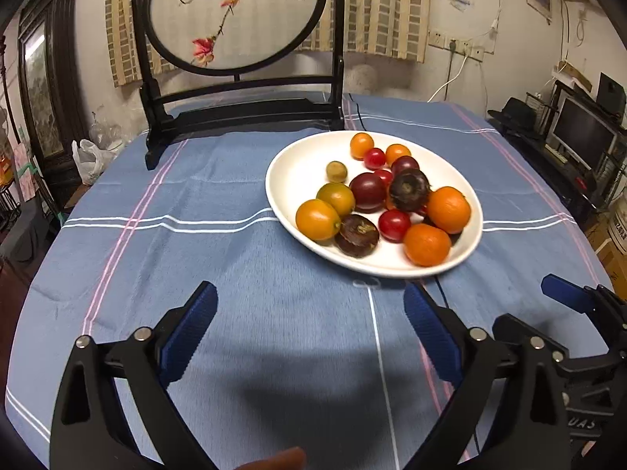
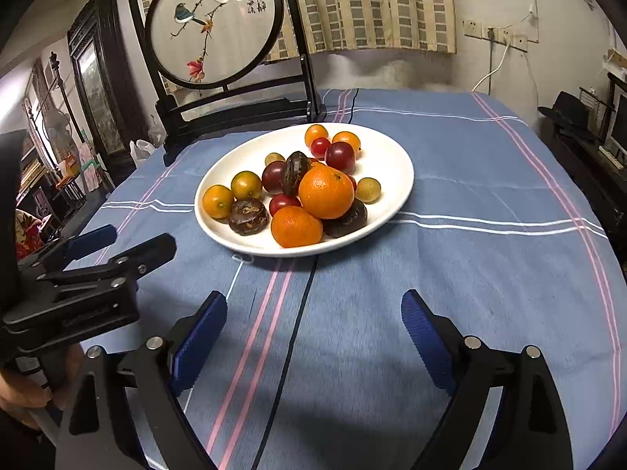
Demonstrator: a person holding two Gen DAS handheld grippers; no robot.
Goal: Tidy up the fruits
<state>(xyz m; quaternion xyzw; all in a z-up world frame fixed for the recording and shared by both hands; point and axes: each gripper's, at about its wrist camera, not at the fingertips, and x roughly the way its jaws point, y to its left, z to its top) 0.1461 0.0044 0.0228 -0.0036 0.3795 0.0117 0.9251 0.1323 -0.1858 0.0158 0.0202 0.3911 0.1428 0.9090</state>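
A white oval plate [image 1: 290, 164] [image 2: 392, 156] on the blue tablecloth holds several small fruits: oranges [image 1: 448, 204] [image 2: 326, 192], yellow-orange kumquats [image 1: 318, 219] [image 2: 218, 201], red cherry tomatoes [image 1: 394, 225] [image 2: 284, 202], dark purple tomatoes [image 1: 367, 192] [image 2: 340, 157] and dark brown water chestnuts [image 1: 356, 235] [image 2: 248, 216]. My left gripper [image 1: 311, 299] is open and empty, short of the plate's near edge. My right gripper [image 2: 313, 307] is open and empty, also short of the plate. Each gripper shows at the edge of the other's view.
A black-framed round bird screen [image 1: 235, 15] [image 2: 215, 27] stands at the table's far side, behind the plate. A thin black cable [image 2: 305, 293] runs under the plate toward me. Shelves with a monitor [image 1: 584, 133] stand beyond the right table edge.
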